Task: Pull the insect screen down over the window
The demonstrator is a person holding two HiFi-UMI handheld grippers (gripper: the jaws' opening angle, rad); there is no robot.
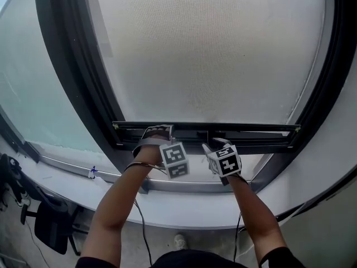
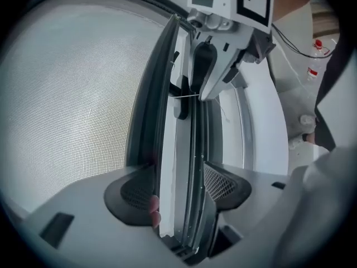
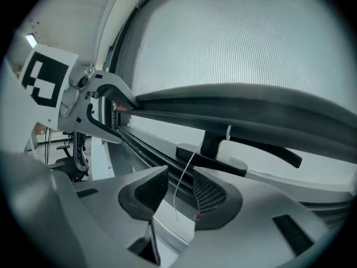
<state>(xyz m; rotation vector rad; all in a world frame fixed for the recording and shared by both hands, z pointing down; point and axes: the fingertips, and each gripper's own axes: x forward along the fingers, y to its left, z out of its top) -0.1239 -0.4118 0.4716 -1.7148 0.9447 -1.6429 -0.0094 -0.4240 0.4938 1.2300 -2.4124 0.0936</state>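
The pale mesh insect screen covers most of the window. Its dark bottom bar hangs a little above the lower frame. My left gripper grips that bar left of centre; in the left gripper view the bar runs between the wide-set jaws, touching both pads. My right gripper sits just right of it, under the bar's small black handle. A lower lip of the bar lies between its pads, and a thin white pull cord hangs through the gap.
A white curved sill runs below the window, with a small object lying on it at the left. Fixed glass adjoins on the left. A dark chair stands on the floor below left. Cables trail from both grippers.
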